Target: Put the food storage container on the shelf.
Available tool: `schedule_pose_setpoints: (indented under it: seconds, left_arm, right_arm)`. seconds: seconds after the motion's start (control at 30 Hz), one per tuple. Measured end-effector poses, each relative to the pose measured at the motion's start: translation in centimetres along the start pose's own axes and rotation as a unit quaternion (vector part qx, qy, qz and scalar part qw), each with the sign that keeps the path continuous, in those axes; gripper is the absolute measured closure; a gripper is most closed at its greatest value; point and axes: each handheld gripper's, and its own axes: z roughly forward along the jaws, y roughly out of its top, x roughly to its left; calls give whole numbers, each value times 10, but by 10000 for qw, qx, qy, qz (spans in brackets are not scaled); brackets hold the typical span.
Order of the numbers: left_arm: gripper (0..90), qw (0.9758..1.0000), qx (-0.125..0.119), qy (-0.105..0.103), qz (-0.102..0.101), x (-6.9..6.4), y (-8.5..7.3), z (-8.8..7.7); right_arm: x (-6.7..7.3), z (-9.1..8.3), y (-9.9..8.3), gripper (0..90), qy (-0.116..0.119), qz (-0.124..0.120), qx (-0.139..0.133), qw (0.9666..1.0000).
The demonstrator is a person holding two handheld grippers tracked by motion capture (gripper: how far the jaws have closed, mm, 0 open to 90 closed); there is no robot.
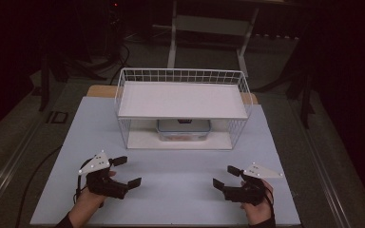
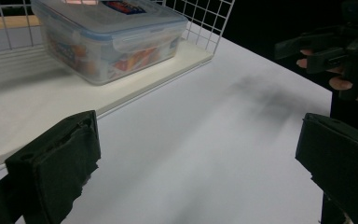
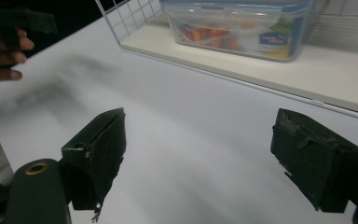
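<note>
here the left gripper [image 1: 129, 171] rests low over the white table [image 1: 180, 175] with its jaws spread wide and nothing between them; the right gripper [image 1: 226, 176] sits well apart on the other side — jaws likewise gaping, empty; the clear plastic food box [image 1: 184, 129] stands on the lower shelf of the white wire rack [image 1: 183, 76], beyond both grippers — its lid clipped on.

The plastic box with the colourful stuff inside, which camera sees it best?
The right gripper view: the plastic box sits close, its clear side showing the colourful contents. The left gripper view shows the lid and a corner at an angle. The high view shows just a small front edge under the wire shelf.
</note>
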Motion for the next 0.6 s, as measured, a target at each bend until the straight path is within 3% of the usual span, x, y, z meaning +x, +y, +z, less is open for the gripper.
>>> schedule_pose_setpoints:
  seconds: [0.2, 0.6]
  left_arm:
    - [0, 9999, 88, -49, 11, -1, -7, 1]
    - [0, 9999, 83, -130, 67, -3, -8, 5]
  right_arm:
    - [-5, -12, -11, 206, -103, 66, 80, 9999]
    - [-8, -9, -15, 195, -126, 45, 216, 9997]
